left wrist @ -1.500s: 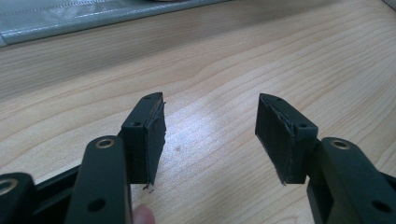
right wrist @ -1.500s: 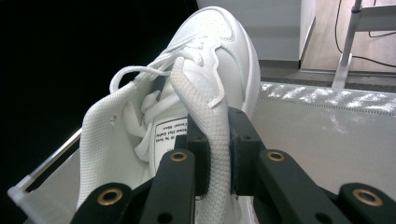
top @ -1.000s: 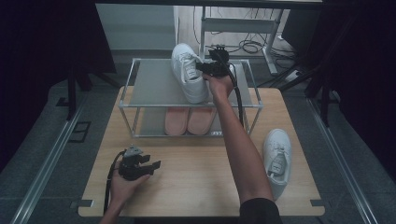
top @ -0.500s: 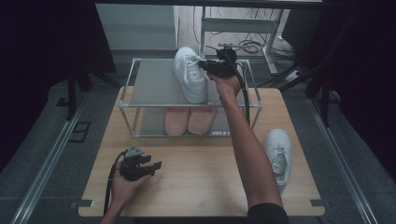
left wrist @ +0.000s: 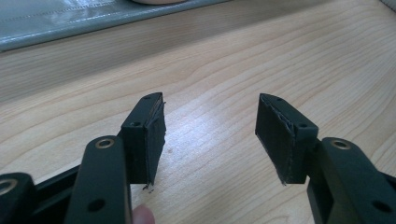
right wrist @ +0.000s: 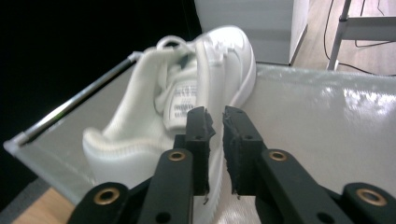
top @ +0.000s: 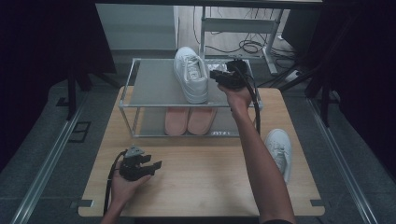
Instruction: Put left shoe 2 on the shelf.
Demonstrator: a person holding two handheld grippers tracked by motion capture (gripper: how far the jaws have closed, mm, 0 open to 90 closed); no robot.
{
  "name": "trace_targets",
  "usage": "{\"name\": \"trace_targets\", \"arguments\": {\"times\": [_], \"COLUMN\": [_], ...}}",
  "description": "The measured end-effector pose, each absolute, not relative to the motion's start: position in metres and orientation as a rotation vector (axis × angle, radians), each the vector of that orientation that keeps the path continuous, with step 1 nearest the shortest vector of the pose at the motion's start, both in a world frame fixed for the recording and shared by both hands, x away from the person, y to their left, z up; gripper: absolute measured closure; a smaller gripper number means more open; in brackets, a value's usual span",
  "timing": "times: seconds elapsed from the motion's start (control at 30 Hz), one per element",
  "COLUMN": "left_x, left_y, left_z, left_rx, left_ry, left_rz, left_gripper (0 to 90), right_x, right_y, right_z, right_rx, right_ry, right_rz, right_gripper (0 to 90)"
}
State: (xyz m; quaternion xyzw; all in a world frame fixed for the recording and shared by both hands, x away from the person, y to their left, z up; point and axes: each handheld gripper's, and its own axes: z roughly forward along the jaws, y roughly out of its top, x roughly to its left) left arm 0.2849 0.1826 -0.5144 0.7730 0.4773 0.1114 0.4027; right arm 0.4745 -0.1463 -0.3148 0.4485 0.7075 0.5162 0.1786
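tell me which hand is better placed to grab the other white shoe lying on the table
Right, probably. The second white shoe lies on the table's right edge beside the right forearm, though the right tongs are up at the rack, nearly shut and empty. The left tongs, open, sit at the far left front.

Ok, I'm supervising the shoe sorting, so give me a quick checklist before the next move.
1. White sneaker set on the rack's top shelf: ok.
2. Right gripper clear of that sneaker, nothing between the nearly closed jaws: ok.
3. Second white sneaker lies on the table, unobstructed: ok.
4. Room on the shelf beside the first sneaker: ok.
5. Left gripper open, empty: ok.
6. Pink pair on the lower shelf: ok.
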Motion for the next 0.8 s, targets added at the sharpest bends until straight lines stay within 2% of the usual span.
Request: {"name": "trace_targets", "arguments": {"times": [0.3, 0.8], "left_x": [0.285, 0.285], "left_y": [0.179, 0.180], "left_z": [-0.516, -0.517], "left_rx": [1.965, 1.975], "left_ry": [1.204, 1.201], "left_rz": [0.278, 0.280], "left_gripper": [42.9, 42.9], "right_x": [0.463, 0.461], "right_y": [-0.157, -0.157], "right_z": [-0.333, -0.355], "right_rx": [1.263, 1.271], "right_ry": [2.036, 2.087], "right_rz": [1.434, 1.410], "right_gripper": [89.2, 89.6]}}
